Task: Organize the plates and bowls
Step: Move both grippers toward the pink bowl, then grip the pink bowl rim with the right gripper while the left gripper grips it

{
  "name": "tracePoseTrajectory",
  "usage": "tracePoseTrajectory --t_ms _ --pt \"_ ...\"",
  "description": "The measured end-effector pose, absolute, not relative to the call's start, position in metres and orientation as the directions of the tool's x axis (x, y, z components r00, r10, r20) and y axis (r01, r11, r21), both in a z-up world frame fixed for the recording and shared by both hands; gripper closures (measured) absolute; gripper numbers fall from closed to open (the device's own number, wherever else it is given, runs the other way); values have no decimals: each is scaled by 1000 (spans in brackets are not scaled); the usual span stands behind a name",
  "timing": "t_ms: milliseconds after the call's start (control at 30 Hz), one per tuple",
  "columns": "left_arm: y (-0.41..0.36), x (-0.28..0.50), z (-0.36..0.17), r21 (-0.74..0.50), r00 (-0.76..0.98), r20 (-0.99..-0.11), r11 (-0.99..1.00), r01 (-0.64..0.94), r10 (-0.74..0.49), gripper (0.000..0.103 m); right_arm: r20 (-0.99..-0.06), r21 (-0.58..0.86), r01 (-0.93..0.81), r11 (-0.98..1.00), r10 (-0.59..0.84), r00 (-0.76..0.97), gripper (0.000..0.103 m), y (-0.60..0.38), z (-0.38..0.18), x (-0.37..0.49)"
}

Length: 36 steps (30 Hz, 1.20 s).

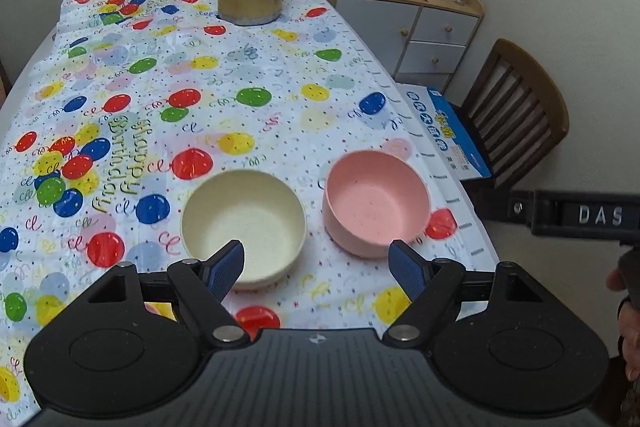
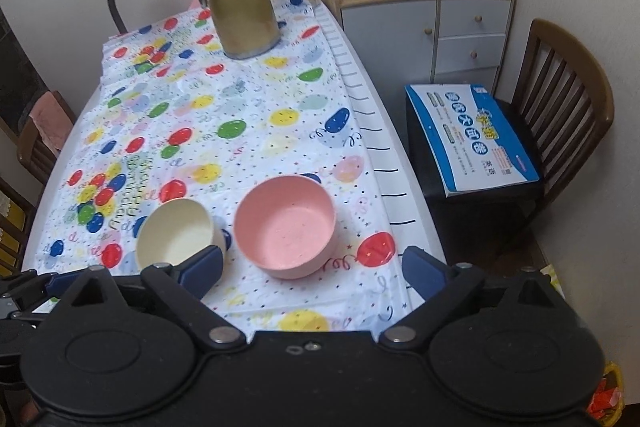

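Left hand-held gripper [image 1: 316, 259] and my right hand-held gripper [image 2: 312, 265] both released, empty; cream bowl [image 1: 243, 223] beside pink bowl [image 1: 376, 201] on counter [image 1: 280, 75], apparently apart.

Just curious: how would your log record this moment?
left gripper: open | right gripper: open | cream bowl, pink bowl: apart, unstacked

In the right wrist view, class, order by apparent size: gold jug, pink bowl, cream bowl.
1. Pink bowl
2. Gold jug, close behind; it stands farther off, so unsure.
3. Cream bowl, partly hidden.
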<state>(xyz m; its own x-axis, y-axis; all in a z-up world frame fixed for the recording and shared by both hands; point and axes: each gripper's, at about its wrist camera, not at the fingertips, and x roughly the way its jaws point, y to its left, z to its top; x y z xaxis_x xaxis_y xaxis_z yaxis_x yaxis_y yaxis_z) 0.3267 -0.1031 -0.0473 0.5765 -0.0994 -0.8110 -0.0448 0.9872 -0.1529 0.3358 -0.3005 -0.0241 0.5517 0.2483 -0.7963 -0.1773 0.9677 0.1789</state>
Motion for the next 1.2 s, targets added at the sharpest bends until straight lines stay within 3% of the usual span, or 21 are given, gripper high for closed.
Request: tracePoseTrajectory --t_ms 233,600,1000,1200 --pt "-99 367 -57 -114 570 -819 991 -68 -55 24 -830 202 -157 967 254 496 14 -309 -51 365" --pt "-112 417 -80 -120 546 -834 992 -30 -84 24 -857 219 -155 963 266 442 23 -313 -79 393" --pt "-128 449 -107 -146 493 -861 989 -6 -124 25 -870 267 -140 954 300 392 46 -310 -106 411" --pt "-133 451 -118 -149 472 -872 989 -2 -131 49 -874 283 -136 950 313 371 57 -307 -114 416"
